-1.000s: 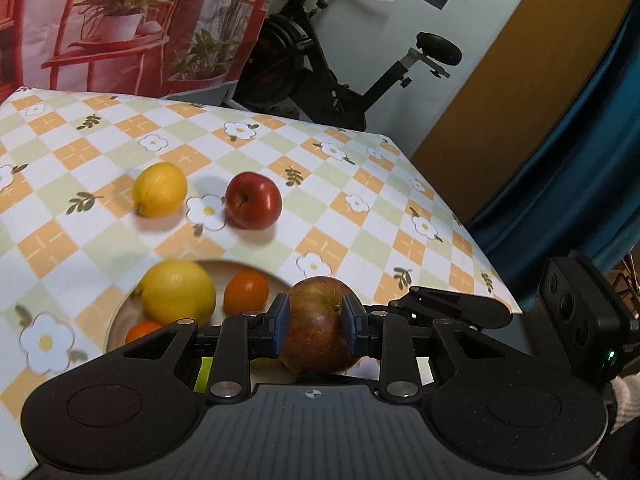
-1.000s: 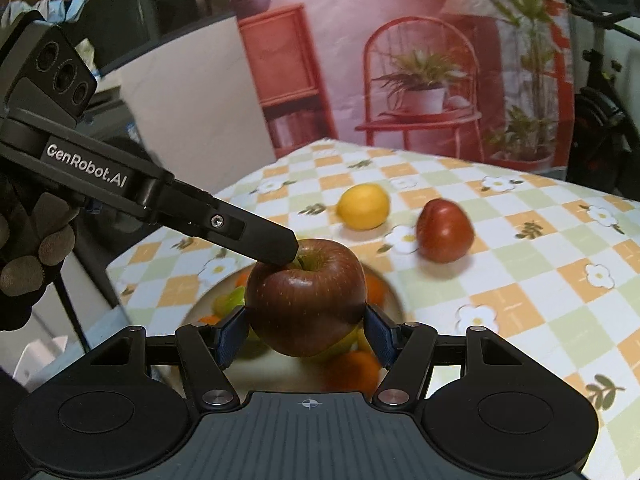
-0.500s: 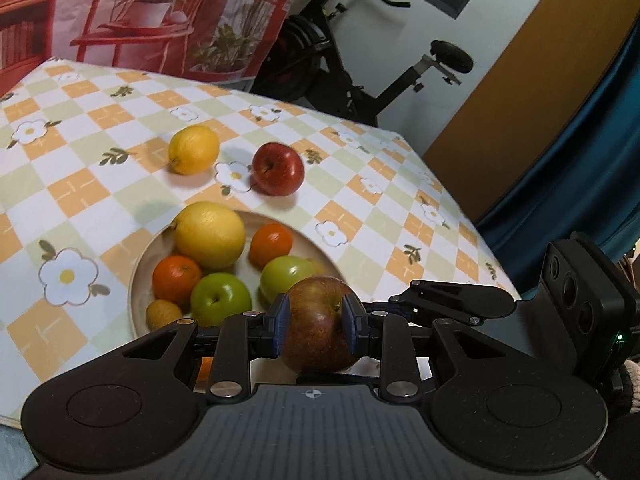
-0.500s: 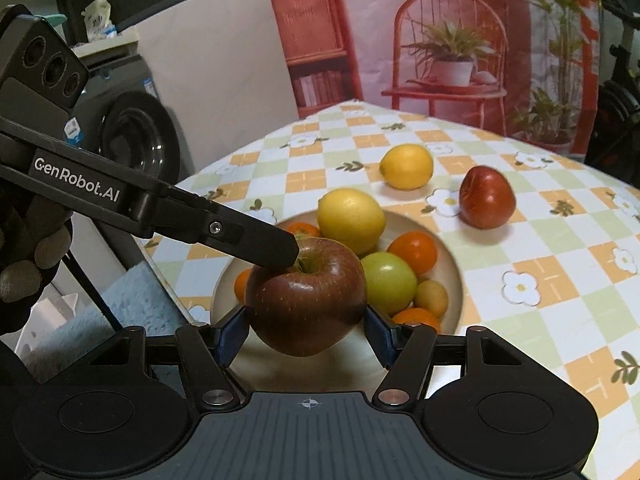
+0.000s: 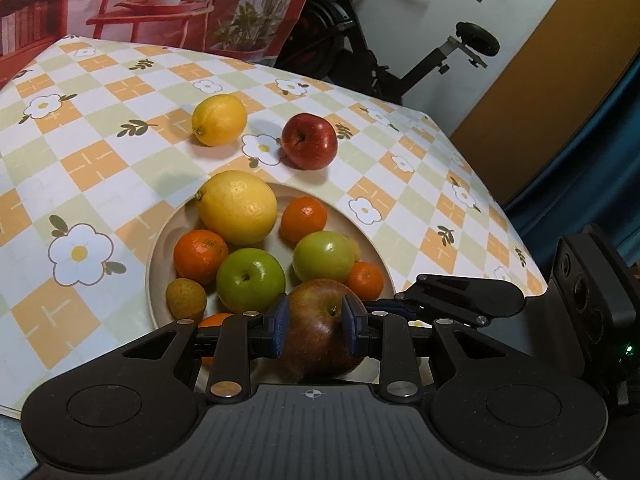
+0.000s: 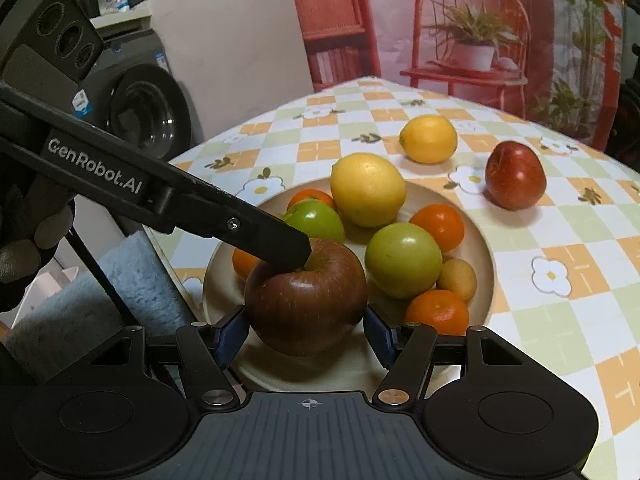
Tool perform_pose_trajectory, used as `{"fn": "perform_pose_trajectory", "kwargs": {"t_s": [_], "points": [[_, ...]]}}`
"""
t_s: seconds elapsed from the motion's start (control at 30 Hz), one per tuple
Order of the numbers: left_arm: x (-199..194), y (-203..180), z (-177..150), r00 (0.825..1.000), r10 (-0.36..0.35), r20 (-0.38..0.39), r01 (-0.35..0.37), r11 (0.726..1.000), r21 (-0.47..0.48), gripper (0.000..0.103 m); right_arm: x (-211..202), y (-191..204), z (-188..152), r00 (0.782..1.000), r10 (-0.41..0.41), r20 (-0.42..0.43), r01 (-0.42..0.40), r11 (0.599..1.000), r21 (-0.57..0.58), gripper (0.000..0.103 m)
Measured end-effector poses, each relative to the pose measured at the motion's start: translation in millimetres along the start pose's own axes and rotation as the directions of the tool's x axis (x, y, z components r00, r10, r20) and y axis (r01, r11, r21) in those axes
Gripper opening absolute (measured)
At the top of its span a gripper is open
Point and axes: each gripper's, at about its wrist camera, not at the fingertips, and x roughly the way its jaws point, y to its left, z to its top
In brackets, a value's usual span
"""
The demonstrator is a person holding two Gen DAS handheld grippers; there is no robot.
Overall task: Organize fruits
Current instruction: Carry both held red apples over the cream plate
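Two grippers share one dark red apple (image 6: 306,300): left gripper (image 5: 314,328) pinches it, right fingers (image 6: 234,334) flank it. Released unevenly, it could be rolled off the crowded beige plate (image 6: 482,240) (little bare space remains).

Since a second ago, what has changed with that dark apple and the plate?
Both claws carried the dark apple forward and down; it now hangs over the near side of the plate, whose fruit has come fully into view. The left claw and right claw kept hold; lemon and red apple stayed.
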Motion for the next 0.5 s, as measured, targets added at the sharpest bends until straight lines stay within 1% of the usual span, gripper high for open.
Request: {"fn": "perform_pose_trajectory", "kwargs": {"t_s": [0.3,0.5], "points": [[-1.2,1.9,2.9,1.0,0.021,0.006,-0.021,1.0,-0.005,0.03,6.3,-4.0,1.3,0.999,0.021,0.03,-0.021,1.0,-0.015,0.06],[-0.7,-2.9,2.2,0.999,0.035,0.006,-0.035,0.999,0.01,0.03,5.5,-5.8,0.4,0.999,0.023,0.025,-0.023,1.0,-0.017,0.06]]}}
